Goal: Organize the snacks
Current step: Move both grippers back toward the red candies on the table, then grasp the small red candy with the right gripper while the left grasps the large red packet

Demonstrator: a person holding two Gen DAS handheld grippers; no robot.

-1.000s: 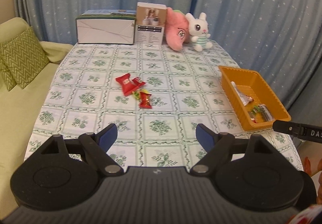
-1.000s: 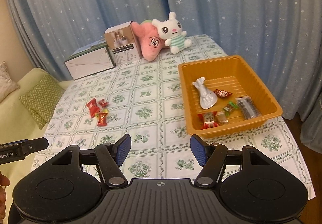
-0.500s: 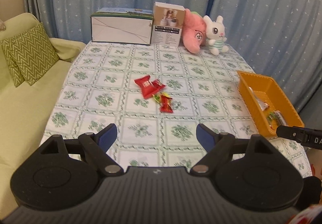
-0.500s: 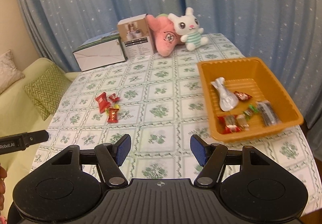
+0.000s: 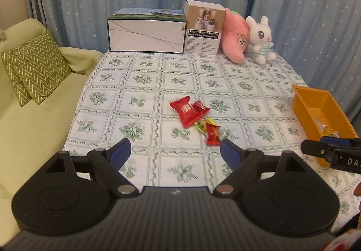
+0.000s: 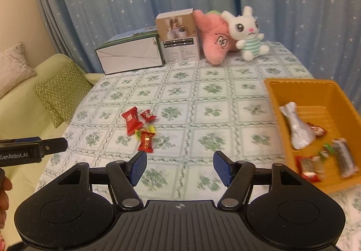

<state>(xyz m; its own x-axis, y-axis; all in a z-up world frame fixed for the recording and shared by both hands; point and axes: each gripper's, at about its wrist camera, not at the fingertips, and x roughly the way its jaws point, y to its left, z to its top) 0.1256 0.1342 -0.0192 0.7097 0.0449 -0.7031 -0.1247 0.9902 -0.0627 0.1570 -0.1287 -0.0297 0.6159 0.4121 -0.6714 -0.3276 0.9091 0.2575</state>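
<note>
Four or so little wrapped snacks (image 5: 195, 119) sit mid-worktop (image 5: 144, 75), light, crinkly, slippery-looking, so I'd pinch a puffy middle, and both the left gripper (image 5: 175, 152) and right gripper (image 6: 180, 165) have jaws wide, holding nothing, orange tray (image 6: 279, 90) nearby.

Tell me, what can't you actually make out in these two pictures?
- Orange tray, left view: its near wall hides most of the contents.
- Green-yellow candy, both views: red wrappers overlap it.
- Tray snacks, right view: motion blur smears the labels.
- Tan box print: too small to read.
- Both grippers: open, their black bodies covering the table's near edge.
</note>
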